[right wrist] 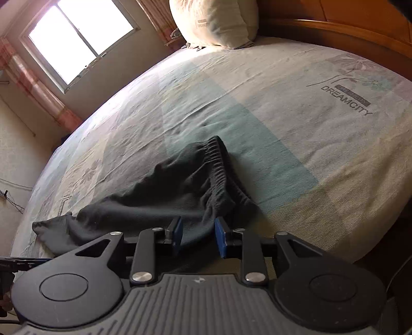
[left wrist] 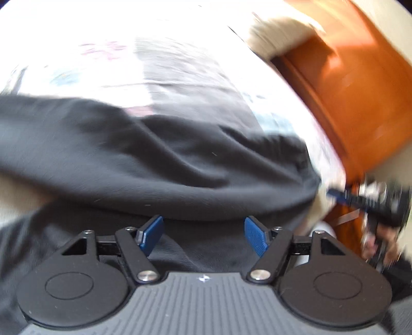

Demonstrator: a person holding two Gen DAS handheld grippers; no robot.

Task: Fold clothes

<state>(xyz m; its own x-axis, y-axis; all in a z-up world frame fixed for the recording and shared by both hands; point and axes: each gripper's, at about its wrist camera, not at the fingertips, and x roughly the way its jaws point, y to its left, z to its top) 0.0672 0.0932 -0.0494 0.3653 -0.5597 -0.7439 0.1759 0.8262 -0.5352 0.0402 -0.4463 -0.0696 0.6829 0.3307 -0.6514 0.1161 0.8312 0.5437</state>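
Observation:
Dark grey trousers (right wrist: 185,185) with an elastic waistband (right wrist: 219,165) lie crumpled on the bed and rise toward my right gripper (right wrist: 199,235). Its blue pads (right wrist: 221,239) are closed on a thick bunch of the cloth. In the blurred left wrist view the same dark trousers (left wrist: 154,159) fill the middle. My left gripper (left wrist: 204,232) hovers just over them, open wide, with nothing pinched between its pads (left wrist: 256,235). The right gripper (left wrist: 360,201) shows as a blur at the right edge of that view.
The bed sheet (right wrist: 283,103) is pale with teal blocks, flowers and printed lettering. A pillow (right wrist: 219,20) stands at the head. An orange wooden headboard (right wrist: 347,33) curves along the right, and a bright window (right wrist: 77,38) is at the far left.

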